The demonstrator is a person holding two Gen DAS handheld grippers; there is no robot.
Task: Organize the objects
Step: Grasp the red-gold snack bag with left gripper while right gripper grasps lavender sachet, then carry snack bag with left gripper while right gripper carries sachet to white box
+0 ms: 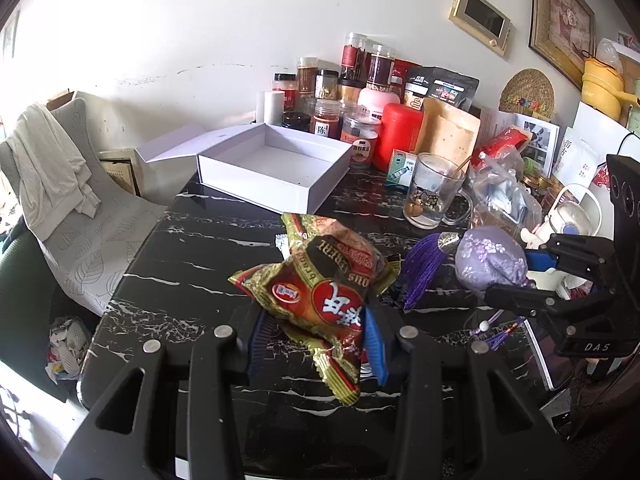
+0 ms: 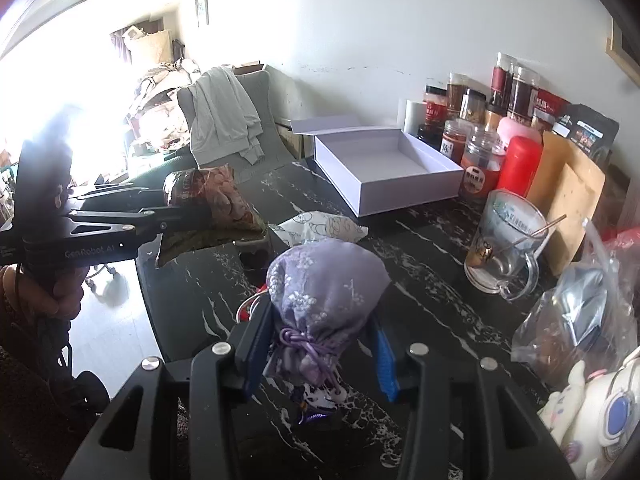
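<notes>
Snack packet (image 1: 320, 292): red and green crinkled foil, caught between the left gripper (image 1: 316, 344) jaws by its near end; the rest juts out ahead of the fingertips, clear of the bench (image 1: 192, 248).
Left jaws: closed tight on the packet, blue pads pressing it from both sides.
Purple pouch (image 2: 324, 292): embroidered fabric bag, its tied neck and cord down between the right gripper (image 2: 320, 356) jaws, its round body bulging out ahead of them.
Right jaws: part closed, gripping the pouch just above its knot.
Tassel (image 1: 424, 268): dark purple, hanging off the pouch's left in the left wrist view.
White box (image 1: 272, 164): open, at the bench's far side, lid flap folded out to the left.
Glass mug (image 2: 504, 244): right of the box, spoon inside.
Jars (image 1: 352, 92): crowded along the far wall.
</notes>
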